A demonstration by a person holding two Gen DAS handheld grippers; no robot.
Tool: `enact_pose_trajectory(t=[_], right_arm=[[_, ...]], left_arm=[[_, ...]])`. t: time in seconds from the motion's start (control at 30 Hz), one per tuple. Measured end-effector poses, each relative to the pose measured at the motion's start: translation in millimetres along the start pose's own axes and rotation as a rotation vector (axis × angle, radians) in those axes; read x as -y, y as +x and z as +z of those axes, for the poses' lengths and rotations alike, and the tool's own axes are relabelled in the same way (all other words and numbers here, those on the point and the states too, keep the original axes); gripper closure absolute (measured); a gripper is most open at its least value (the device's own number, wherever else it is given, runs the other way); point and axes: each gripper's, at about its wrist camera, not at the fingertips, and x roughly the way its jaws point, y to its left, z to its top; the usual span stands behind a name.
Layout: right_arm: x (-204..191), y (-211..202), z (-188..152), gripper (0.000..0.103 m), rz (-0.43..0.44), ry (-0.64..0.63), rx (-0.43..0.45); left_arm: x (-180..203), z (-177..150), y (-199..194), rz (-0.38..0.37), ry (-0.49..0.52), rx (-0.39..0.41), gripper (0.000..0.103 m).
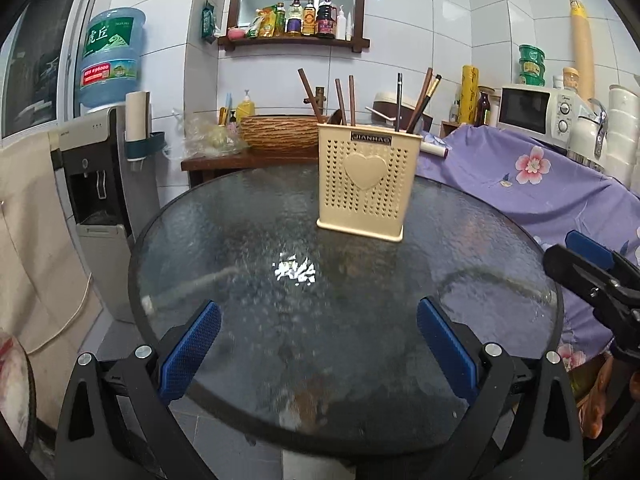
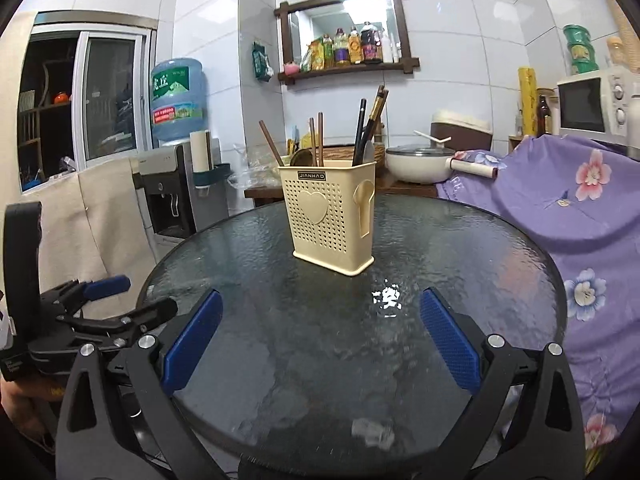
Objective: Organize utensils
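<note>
A beige perforated utensil holder (image 1: 366, 184) with a heart on its front stands upright on the far part of the round glass table (image 1: 240, 280). Several chopsticks (image 1: 351, 100) and a spoon stick out of its top. It also shows in the right wrist view (image 2: 330, 220), with chopsticks (image 2: 320, 136) in it. My left gripper (image 1: 318, 344) is open and empty over the near table edge. My right gripper (image 2: 320, 344) is open and empty, also near the front edge. Each gripper shows at the side of the other view: the right one (image 1: 592, 268), the left one (image 2: 108, 300).
A water dispenser (image 1: 100, 168) stands left of the table. A purple flowered cloth (image 1: 540, 184) covers furniture on the right, with a microwave (image 1: 536, 110) behind. A wooden side table (image 1: 248, 158) with a woven basket (image 1: 280, 132) is behind the holder. A white pot (image 2: 420, 164) sits there too.
</note>
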Motion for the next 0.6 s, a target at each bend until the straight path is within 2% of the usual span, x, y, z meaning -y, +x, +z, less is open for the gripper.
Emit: enact_pose_trajectory(t=[0.23, 0.37, 0.6], right_arm=[[-17, -50, -15, 0.006, -0.051, -0.052, 0.096], [-22, -72, -20, 0.006, -0.046, -0.042, 0.126], [-24, -84, -25, 0.006, -0.044, -0.027, 0.143]], left_arm=[[7, -17, -38, 0.016, -0.01, 0.071, 0.006], [7, -23, -58, 0.016, -0.021, 0.1, 0.006], [10, -26, -77, 0.071, 0.009, 0.152, 0.006]])
